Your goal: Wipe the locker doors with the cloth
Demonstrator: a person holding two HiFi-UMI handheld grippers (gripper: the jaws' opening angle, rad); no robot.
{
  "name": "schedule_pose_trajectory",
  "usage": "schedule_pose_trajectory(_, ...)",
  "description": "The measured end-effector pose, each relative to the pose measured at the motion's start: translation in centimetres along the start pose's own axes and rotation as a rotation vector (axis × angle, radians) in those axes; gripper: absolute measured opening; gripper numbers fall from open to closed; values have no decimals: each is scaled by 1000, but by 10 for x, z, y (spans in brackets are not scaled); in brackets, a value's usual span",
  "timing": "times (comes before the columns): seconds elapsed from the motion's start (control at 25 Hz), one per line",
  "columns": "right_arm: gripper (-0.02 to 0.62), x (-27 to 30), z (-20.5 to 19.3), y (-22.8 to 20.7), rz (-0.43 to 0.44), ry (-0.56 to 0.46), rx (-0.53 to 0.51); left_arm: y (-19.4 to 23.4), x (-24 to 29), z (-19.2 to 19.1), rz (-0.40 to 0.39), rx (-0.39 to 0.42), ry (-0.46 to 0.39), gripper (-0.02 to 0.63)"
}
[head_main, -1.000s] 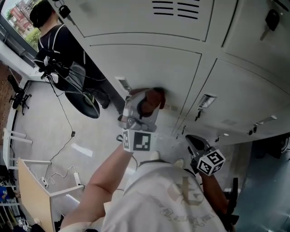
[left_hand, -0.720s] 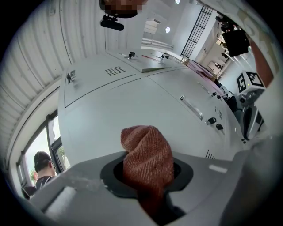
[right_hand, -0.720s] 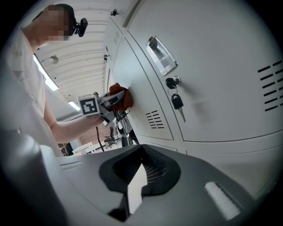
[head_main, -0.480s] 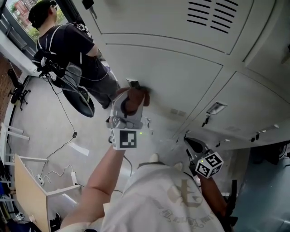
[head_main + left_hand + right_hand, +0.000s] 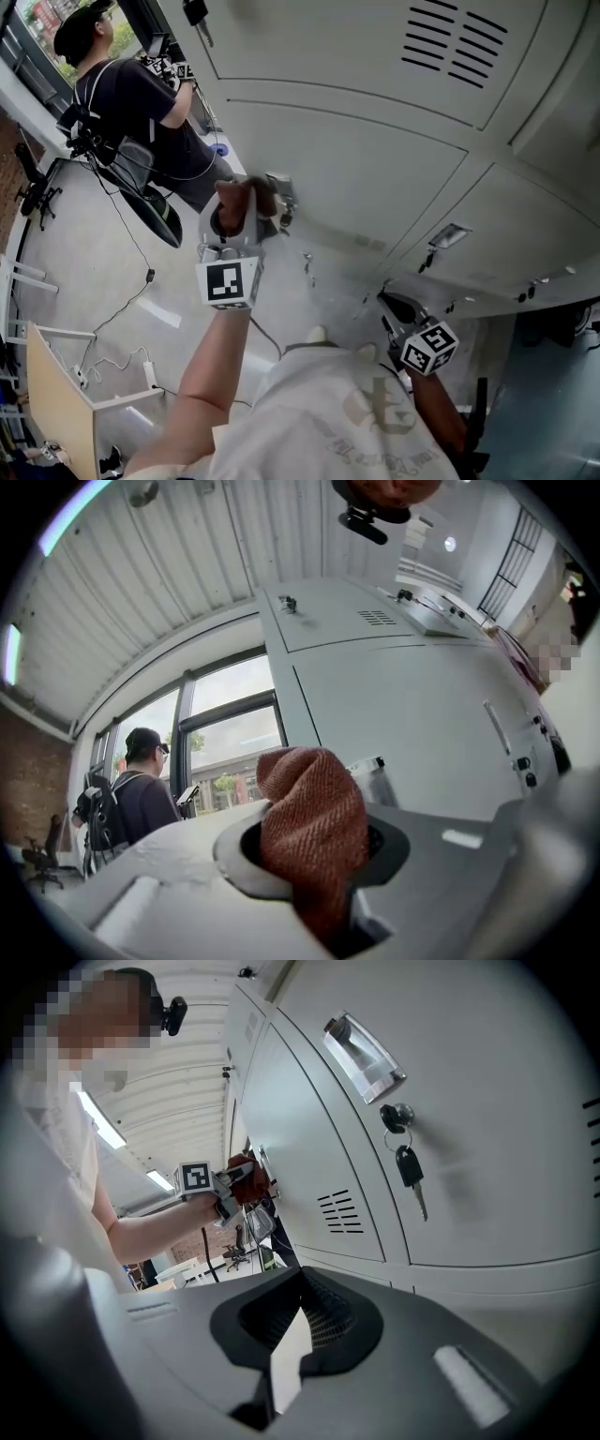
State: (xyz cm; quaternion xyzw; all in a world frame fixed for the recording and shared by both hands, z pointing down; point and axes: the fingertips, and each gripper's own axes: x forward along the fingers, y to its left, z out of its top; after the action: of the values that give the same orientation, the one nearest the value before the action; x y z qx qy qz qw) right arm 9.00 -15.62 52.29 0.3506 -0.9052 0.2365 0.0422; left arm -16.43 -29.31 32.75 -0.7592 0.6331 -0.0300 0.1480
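Sliding leftward across the grey locker door [image 5: 375,159] since a second ago, the left gripper [image 5: 246,204] is now pressing near the door's left edge, beside a small metal handle [image 5: 279,192]. Its jaws are clenching the rust-red cloth [image 5: 314,822], which is bunching up between them against the door. The right gripper [image 5: 394,307] is hanging lower down near the lockers, jaws closed together on nothing.

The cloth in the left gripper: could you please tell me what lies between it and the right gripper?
In the head view, only pale locker door with one small dark fitting separates the cloth from the right gripper.
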Motion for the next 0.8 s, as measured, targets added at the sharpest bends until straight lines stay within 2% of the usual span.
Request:
schedule_pose_trajectory(0.36, 8, -5, 2, -4, -10, -11, 3, -26, 5, 12, -17, -52, 25, 95)
schedule_pose_trajectory(0.8, 8, -22, 7, -12, -19, -45, 8, -81, 5, 41, -112, -63, -42, 96)
